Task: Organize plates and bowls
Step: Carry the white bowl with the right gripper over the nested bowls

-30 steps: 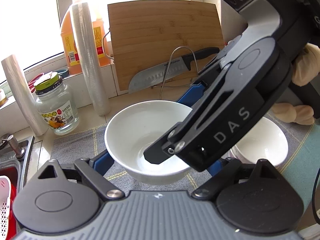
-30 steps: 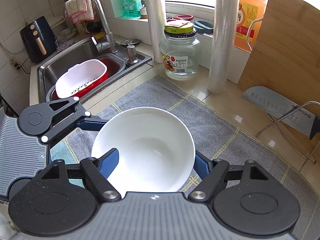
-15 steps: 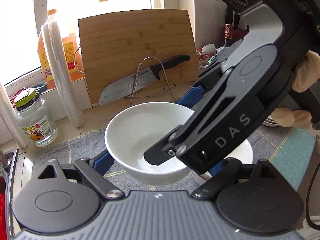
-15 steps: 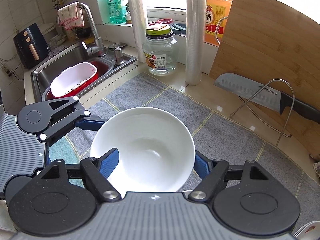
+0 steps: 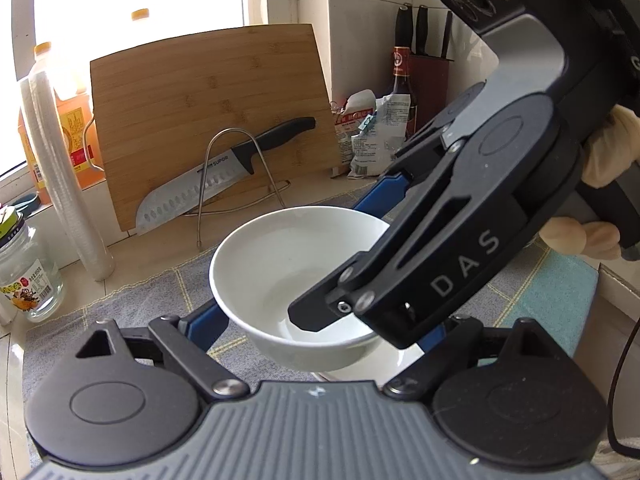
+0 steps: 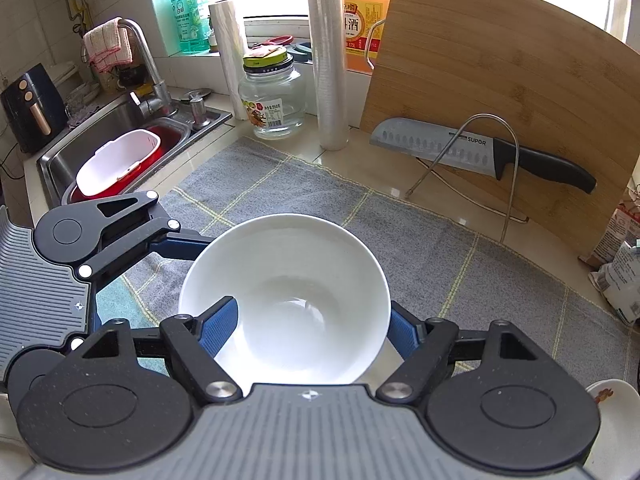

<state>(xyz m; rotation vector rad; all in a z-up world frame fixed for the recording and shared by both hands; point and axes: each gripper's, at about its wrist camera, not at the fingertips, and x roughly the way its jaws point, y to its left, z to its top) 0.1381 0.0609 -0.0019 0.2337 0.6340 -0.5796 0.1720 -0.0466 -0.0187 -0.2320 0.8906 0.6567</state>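
Right wrist view shows the grey checked mat [image 6: 420,240] covering most of the tabletop [image 6: 372,172], with a bare strip of it running along the back edge. Open mat lies ahead of the white bowl [image 6: 288,300] toward that back edge and off to the right. To the left the tabletop ends at the sink [image 6: 80,140], where a white basket [image 6: 116,160] sits in a red tub.

Along the back edge stand a glass jar [image 6: 272,104], a tall roll of film [image 6: 328,64], and a bamboo cutting board [image 6: 500,120] leaning upright. A knife [image 6: 480,152] rests in a wire rack [image 6: 492,160] against the board. Food packets [image 6: 624,272] crowd the right end. In the left wrist view a second white dish [image 5: 372,364] shows just under the bowl [image 5: 296,276]; whether they touch cannot be told.

The right claw [image 6: 304,332] holds the bowl's near rim, one blue finger [image 6: 218,328] inside the bowl and the other outside its wall. The left claw [image 5: 316,320] comes in from the left side, its fingers spread wide on either side of the bowl's outer wall; whether they press on it cannot be told. A gloved hand [image 5: 600,184] grips the right claw's handle, tilted down toward the bowl.
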